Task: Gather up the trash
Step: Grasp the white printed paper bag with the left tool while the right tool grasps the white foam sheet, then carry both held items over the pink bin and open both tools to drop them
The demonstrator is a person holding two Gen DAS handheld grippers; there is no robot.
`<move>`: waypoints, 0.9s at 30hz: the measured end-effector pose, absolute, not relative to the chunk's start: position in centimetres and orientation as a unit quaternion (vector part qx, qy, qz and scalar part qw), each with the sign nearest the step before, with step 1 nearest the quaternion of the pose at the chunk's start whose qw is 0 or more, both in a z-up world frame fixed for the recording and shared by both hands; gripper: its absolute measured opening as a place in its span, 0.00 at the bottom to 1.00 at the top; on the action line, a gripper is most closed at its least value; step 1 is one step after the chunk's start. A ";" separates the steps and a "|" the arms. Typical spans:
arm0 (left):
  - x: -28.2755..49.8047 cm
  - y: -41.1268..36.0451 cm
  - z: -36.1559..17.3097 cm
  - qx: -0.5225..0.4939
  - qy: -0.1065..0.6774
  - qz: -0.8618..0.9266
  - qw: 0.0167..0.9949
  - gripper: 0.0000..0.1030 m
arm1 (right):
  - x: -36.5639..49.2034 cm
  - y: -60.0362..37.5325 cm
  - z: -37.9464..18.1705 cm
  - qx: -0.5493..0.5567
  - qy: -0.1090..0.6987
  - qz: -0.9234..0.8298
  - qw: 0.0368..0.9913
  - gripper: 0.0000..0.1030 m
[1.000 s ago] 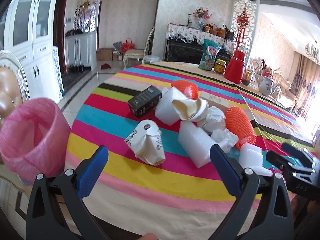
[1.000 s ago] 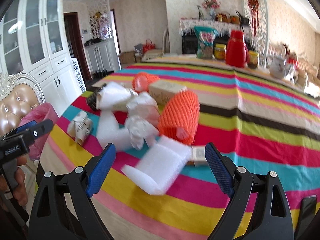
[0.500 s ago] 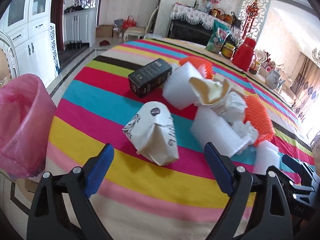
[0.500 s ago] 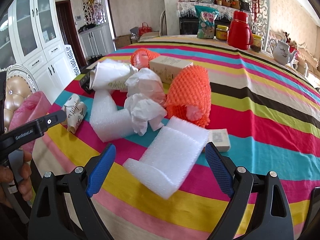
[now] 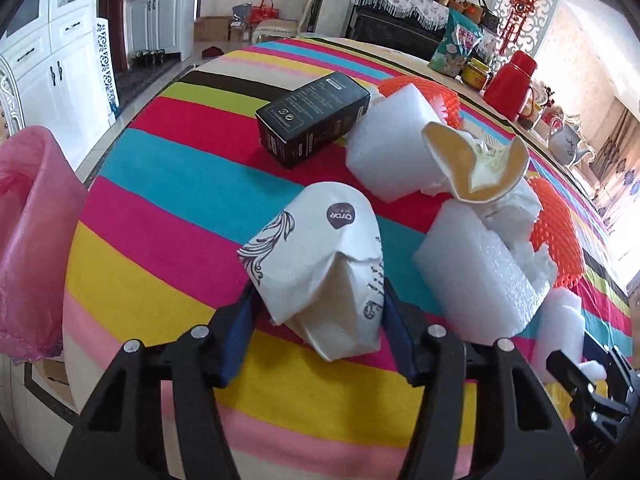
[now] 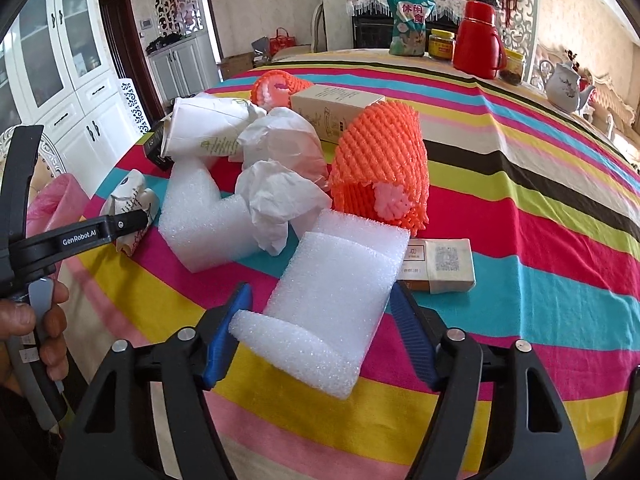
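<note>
My left gripper (image 5: 318, 312) pinches the crumpled paper cup (image 5: 316, 268), blue pads pressed on both its sides, near the desk's (image 5: 168, 240) front edge. My right gripper (image 6: 320, 320) squeezes the white foam piece (image 6: 332, 292) at the near end; foam sits on the striped cloth.

Left view only: pink trash bag (image 5: 32, 240) hangs off the desk's left side, mouth open, well apart from the pile. Black box (image 5: 312, 118) lies flat behind the cup, touching a white foam block (image 5: 388, 152). A flattened paper cup (image 5: 472, 168) sits on top of the pile. Second foam block (image 5: 476, 280) just right of my held cup, orange foam net (image 5: 556, 236) behind it. Right gripper's tip shows bottom right corner.

Right view only: small cigarette pack (image 6: 440, 264) just beside the held foam, touching it on the right. Beige box (image 6: 336, 108) behind the big orange net (image 6: 380, 164). Crumpled white paper (image 6: 276, 196) between net and an L-shaped foam chunk (image 6: 204, 220). My left hand (image 6: 36, 320) and its gripper arm are seen at the left edge, with the cup partly hidden behind the arm.

Far end in both: red thermos (image 6: 478, 40), snack bag (image 6: 410, 20), jar (image 6: 442, 44). Teapot (image 6: 564, 84) far right. Pile crowds close behind both grips.
</note>
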State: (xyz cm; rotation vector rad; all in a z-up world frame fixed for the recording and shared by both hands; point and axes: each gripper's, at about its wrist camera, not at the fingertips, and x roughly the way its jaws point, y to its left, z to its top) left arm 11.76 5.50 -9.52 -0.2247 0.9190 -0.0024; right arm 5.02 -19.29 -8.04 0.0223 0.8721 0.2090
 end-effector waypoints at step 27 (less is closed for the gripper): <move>2.7 13.8 -1.3 -0.123 0.327 0.055 0.935 0.54 | 3.6 -13.1 0.7 -0.012 0.300 0.192 0.934 0.59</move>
